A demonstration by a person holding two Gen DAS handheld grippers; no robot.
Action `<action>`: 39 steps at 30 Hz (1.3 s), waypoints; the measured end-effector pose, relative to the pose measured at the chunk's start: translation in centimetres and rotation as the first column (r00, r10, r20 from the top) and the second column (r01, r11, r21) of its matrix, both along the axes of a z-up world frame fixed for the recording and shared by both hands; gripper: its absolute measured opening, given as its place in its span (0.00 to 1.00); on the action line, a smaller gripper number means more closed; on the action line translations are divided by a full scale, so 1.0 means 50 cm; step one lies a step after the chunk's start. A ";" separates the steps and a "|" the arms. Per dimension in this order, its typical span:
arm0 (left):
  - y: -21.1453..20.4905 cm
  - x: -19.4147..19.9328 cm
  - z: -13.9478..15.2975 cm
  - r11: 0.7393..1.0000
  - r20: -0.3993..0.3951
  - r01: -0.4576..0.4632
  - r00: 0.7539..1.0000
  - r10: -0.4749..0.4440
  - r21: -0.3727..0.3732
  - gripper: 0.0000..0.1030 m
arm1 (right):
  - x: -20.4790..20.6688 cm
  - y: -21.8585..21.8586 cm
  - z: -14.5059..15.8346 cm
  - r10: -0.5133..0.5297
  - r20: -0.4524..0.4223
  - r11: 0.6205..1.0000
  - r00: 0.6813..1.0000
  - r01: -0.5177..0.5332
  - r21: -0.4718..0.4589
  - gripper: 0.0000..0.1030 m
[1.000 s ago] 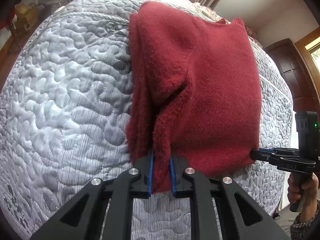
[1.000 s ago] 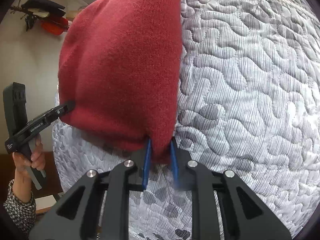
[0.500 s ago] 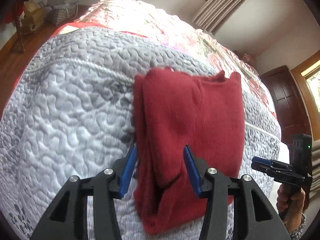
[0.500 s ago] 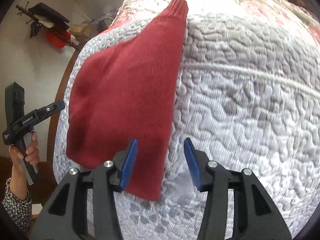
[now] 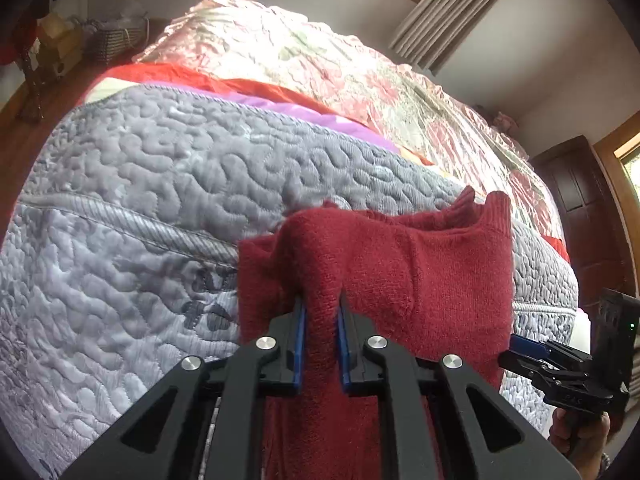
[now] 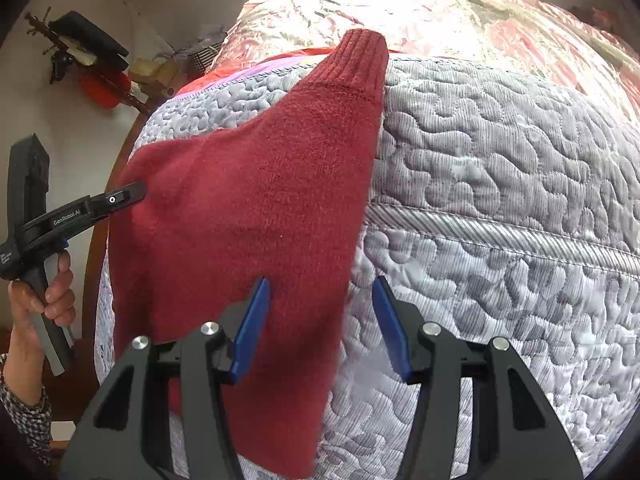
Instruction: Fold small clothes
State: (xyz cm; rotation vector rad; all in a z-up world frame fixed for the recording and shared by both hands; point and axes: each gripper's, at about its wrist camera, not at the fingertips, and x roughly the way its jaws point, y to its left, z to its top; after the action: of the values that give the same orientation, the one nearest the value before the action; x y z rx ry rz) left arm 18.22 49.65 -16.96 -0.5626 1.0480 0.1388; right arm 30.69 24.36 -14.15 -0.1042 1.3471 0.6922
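Note:
A dark red knitted sweater (image 5: 432, 280) lies folded on the grey quilted bed cover (image 5: 140, 200). My left gripper (image 5: 321, 320) is shut on a raised ridge of the sweater near its left edge, red knit pinched between the blue pads. In the right wrist view the sweater (image 6: 248, 200) stretches away to a ribbed cuff (image 6: 360, 60). My right gripper (image 6: 320, 320) hovers open over its near right edge, with nothing between the pads. The left gripper (image 6: 132, 194) shows there at the sweater's left side, held by a hand (image 6: 40, 300). The right gripper (image 5: 520, 346) appears at the sweater's right edge.
A pink floral bedspread (image 5: 320, 60) covers the far half of the bed. A basket and clutter (image 5: 112, 36) sit on the floor at far left. A dark wooden door (image 5: 580, 200) and a curtain (image 5: 440, 12) stand behind. A rack with bags (image 6: 88, 56) hangs on the wall.
A second ago both grippers were shut on the sweater's near hem. Both then let go and drew back. Now the left has shut on a ridge of the sweater; the right stays open.

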 end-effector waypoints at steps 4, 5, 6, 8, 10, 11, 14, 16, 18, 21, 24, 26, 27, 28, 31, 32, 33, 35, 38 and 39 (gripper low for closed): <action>0.028 -0.007 -0.023 0.999 -0.002 -0.040 0.999 0.040 0.032 0.12 | -0.009 0.040 -0.012 0.023 0.013 1.000 1.000 -0.023 0.007 0.58; 0.027 0.000 -0.044 0.999 -0.027 -0.036 0.999 0.037 0.032 0.13 | -0.008 0.049 -0.018 0.025 0.015 1.000 1.000 -0.025 -0.002 0.58; 0.022 0.005 -0.058 0.999 -0.041 -0.028 0.999 0.030 0.041 0.13 | -0.007 0.059 -0.027 0.024 0.010 1.000 1.000 -0.024 -0.007 0.58; 0.010 0.012 -0.067 0.998 -0.045 -0.010 0.999 0.013 0.066 0.13 | -0.003 0.059 -0.034 0.017 -0.010 1.000 1.000 -0.017 -0.002 0.58; 0.010 0.008 -0.060 0.998 -0.035 -0.011 0.999 0.013 0.055 0.16 | -0.002 0.060 -0.031 0.021 -0.011 1.000 1.000 -0.021 0.000 0.58; 0.012 0.005 -0.052 0.999 -0.034 -0.006 0.999 0.007 0.043 0.24 | -0.004 0.054 -0.024 0.024 -0.009 1.000 1.000 -0.024 0.000 0.59; 0.022 -0.018 -0.022 1.000 -0.037 0.010 0.999 -0.010 -0.001 0.54 | -0.008 0.024 0.011 0.022 0.001 0.999 1.000 -0.022 0.030 0.68; 0.028 -0.042 -0.004 0.998 -0.031 0.031 0.999 -0.033 -0.059 0.75 | -0.007 0.002 0.021 0.011 -0.010 0.998 1.000 -0.011 0.054 0.75; 0.031 -0.064 0.000 0.992 -0.033 0.053 0.998 -0.057 -0.111 0.78 | -0.008 -0.017 0.019 0.010 -0.042 0.997 0.999 -0.007 0.073 0.78; 0.036 -0.102 -0.023 0.975 -0.041 0.061 0.997 -0.072 -0.212 0.83 | -0.008 -0.032 0.001 0.013 -0.074 0.997 0.997 -0.008 0.074 0.81; 0.034 -0.113 -0.052 0.977 -0.060 0.054 0.996 -0.067 -0.206 0.85 | -0.004 -0.039 -0.030 -0.008 -0.122 0.997 0.992 0.018 0.080 0.81; 0.022 -0.108 -0.069 0.976 -0.063 0.080 0.993 -0.095 -0.202 0.85 | -0.003 -0.038 -0.045 -0.014 -0.156 0.994 0.988 0.031 0.103 0.81; 0.015 -0.104 -0.077 0.974 -0.072 0.092 0.991 -0.109 -0.207 0.85 | -0.002 -0.033 -0.053 -0.011 -0.165 0.994 0.986 0.030 0.109 0.81; 0.007 -0.099 -0.083 0.972 -0.076 0.101 0.990 -0.120 -0.212 0.85 | -0.002 -0.027 -0.058 -0.006 -0.166 0.994 0.986 0.024 0.107 0.81; -0.015 -0.079 -0.097 0.962 -0.070 0.140 0.985 -0.160 -0.233 0.87 | 0.000 -0.012 -0.070 0.005 -0.178 0.994 0.984 0.015 0.110 0.81; -0.019 -0.070 -0.105 0.961 -0.081 0.150 0.982 -0.173 -0.235 0.87 | 0.001 -0.008 -0.073 0.008 -0.183 0.993 0.983 0.013 0.117 0.81; -0.024 -0.059 -0.114 0.956 -0.088 0.158 0.979 -0.184 -0.247 0.87 | 0.004 -0.004 -0.077 0.007 -0.190 0.992 0.982 0.016 0.121 0.81; -0.024 -0.038 -0.133 0.944 -0.098 0.164 0.975 -0.199 -0.287 0.87 | 0.009 0.005 -0.086 0.008 -0.200 0.992 0.980 0.018 0.128 0.81; -0.030 -0.022 -0.149 0.934 -0.102 0.176 0.971 -0.217 -0.312 0.87 | 0.010 0.017 -0.097 0.018 -0.210 0.991 0.978 0.011 0.134 0.81; -0.032 -0.019 -0.150 0.931 -0.101 0.184 0.969 -0.226 -0.315 0.87 | 0.011 0.021 -0.100 0.022 -0.213 0.990 0.977 0.008 0.138 0.81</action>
State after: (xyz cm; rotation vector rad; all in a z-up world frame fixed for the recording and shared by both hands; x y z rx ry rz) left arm 17.29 48.03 -24.45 -0.7235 1.2654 -0.1754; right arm 31.22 25.42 -19.17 0.0792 1.4998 0.8187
